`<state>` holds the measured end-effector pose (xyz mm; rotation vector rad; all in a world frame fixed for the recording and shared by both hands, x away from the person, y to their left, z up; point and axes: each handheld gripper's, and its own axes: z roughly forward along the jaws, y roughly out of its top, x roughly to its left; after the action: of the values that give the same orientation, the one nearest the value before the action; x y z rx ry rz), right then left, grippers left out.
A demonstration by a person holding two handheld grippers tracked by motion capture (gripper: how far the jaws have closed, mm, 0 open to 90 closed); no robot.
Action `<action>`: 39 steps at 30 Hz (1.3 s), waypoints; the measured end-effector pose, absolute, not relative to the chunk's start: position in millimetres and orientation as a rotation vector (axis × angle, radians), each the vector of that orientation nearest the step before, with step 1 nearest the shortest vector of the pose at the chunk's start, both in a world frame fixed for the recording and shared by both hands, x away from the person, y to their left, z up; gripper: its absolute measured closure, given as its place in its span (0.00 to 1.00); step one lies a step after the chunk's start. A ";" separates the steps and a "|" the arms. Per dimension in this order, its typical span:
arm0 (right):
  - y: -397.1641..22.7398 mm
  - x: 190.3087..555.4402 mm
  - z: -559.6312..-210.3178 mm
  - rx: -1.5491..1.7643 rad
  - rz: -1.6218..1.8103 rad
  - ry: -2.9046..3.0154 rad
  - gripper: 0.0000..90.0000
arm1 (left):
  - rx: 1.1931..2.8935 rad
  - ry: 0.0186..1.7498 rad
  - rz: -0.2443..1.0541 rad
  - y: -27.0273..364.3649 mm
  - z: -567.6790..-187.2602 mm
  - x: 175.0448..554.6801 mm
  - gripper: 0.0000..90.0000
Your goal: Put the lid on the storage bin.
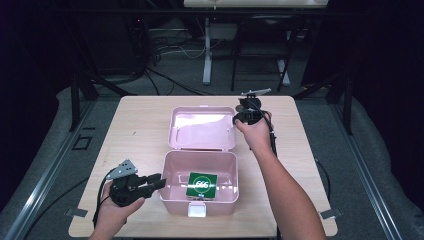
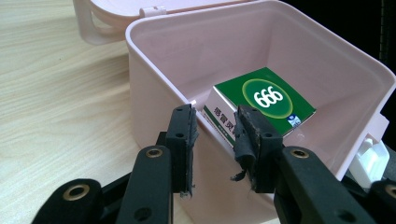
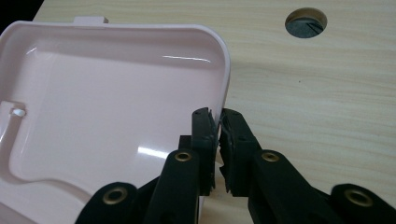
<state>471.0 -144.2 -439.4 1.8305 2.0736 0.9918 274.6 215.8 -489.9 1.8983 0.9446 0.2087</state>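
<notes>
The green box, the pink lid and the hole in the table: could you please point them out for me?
green box (image 2: 268, 98), left gripper view, on its printed top face.
pink lid (image 3: 107, 107), right gripper view, on its inner surface.
hole in the table (image 3: 306, 22), right gripper view, at its middle.

The room is dark all around. A light wooden surface (image 1: 145, 130) stands in the middle, lit from above. It has a round hole (image 3: 306, 22) in its top. The floor (image 1: 60, 130) under it is grey. Black cables (image 1: 165, 47) lie on the floor past the far edge. A white table leg (image 1: 207, 50) stands there too, beside thin black frame legs (image 1: 285, 55).
</notes>
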 end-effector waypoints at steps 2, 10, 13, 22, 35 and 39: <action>-144.2 469.4 -437.6 1.823 1.001 2.067 0.94 | 1.899 0.944 0.210 215.9 -489.9 274.6 0.75; -145.6 461.3 -428.7 1.785 1.047 2.052 0.95 | 1.898 0.943 0.212 215.8 -490.1 274.6 0.75; -146.3 458.5 -425.8 1.765 1.063 2.047 0.95 | 1.896 0.945 0.211 215.8 -490.1 274.5 0.75; -147.6 448.7 -417.7 1.703 1.103 2.033 0.95 | 1.891 0.946 0.210 215.7 -490.6 274.3 0.75; -149.7 435.5 -410.3 1.632 1.161 2.009 0.96 | 1.890 0.946 0.204 216.0 -490.6 274.6 0.75; -149.6 432.2 -408.6 1.616 1.172 2.000 0.96 | 1.889 0.947 0.201 216.3 -490.6 274.6 0.75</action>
<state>432.2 -149.6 -408.6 1.6159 2.0002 1.1717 274.6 216.3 -490.6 1.8887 0.9469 0.2010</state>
